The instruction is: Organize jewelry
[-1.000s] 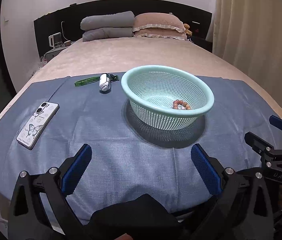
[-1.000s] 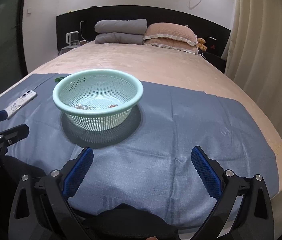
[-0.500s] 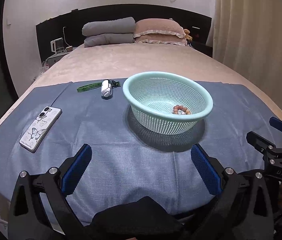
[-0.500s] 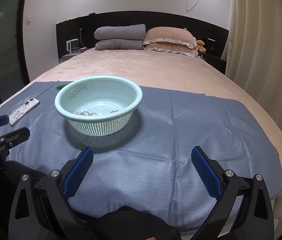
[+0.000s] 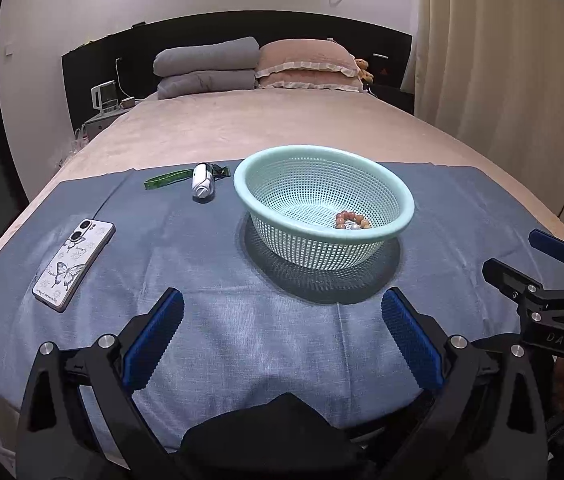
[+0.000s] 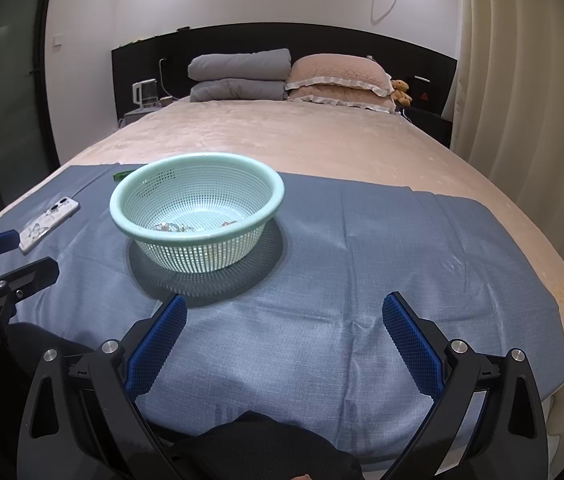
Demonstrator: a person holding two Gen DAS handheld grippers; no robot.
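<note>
Both tongs, the left gripper and right gripper, gape empty and have drawn back from the basket; I read the bead bracelet inside the basket as deposited, placement complete

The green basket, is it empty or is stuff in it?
Not empty. The basket holds a bead bracelet.

Left claw and right claw, both spread wide, empty.

obstacle: basket mid-cloth | left: phone | right: bare cloth
</note>
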